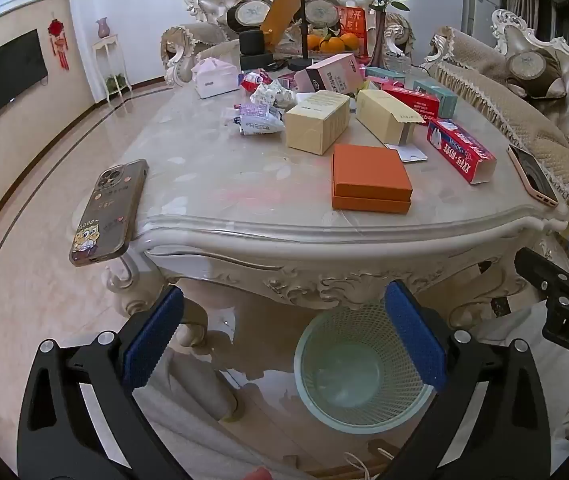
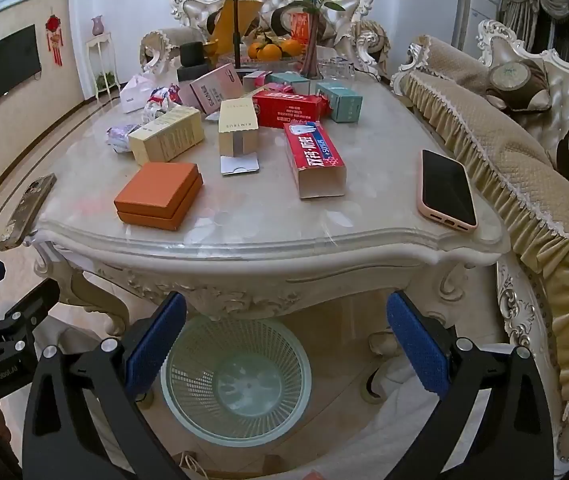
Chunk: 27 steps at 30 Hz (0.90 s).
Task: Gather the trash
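Left tool (image 1: 284, 336) low in front of the counter (image 1: 284, 236), blue pads (image 1: 152, 336) spread wide apart with nothing between them. Pale green mesh basket (image 1: 358, 368) on the floor under the counter's near edge, just inside the right pad. Orange box (image 1: 370, 178) lying flat near the front edge, lid on. Phone in a cartoon case (image 1: 108, 212) at the left corner, overhanging the edge. Pink-cased phone (image 1: 532, 176) near the right edge. Red toothpaste carton (image 1: 460, 150) with its near end open, beside two cream boxes (image 1: 318, 122). Crumpled wrappers (image 1: 260, 118) farther back on the left. Right tool (image 1: 564, 292) entering at the right edge, grip hidden
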Each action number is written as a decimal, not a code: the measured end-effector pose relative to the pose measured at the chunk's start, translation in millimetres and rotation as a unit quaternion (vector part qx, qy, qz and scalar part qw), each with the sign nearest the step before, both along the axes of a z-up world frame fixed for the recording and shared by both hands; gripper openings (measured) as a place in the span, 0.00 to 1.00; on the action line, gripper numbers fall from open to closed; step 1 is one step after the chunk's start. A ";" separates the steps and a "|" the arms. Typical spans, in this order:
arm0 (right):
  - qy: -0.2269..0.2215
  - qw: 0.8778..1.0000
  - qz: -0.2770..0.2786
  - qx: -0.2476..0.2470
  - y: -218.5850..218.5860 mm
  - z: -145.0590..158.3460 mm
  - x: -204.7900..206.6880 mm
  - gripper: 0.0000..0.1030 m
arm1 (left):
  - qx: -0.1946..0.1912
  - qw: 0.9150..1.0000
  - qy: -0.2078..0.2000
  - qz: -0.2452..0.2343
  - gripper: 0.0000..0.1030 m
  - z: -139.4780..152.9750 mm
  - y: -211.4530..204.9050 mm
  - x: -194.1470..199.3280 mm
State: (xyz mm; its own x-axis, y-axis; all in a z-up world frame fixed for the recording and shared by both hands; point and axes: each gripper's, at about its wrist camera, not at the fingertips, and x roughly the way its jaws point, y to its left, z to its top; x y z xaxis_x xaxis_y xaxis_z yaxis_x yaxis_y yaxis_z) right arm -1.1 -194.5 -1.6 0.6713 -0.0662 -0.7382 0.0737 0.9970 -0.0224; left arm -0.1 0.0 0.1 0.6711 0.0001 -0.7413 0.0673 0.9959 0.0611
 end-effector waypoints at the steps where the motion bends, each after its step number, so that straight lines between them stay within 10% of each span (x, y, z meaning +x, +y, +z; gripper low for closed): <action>1: -0.001 1.000 0.000 0.000 0.1 0.1 -0.2 0.93 | 0.000 1.000 0.000 0.000 0.94 0.0 0.0 0.0; 27: -0.001 1.000 0.001 0.000 0.4 -1.4 -1.0 0.93 | 0.002 1.000 0.003 0.000 0.94 -0.1 2.9 -0.5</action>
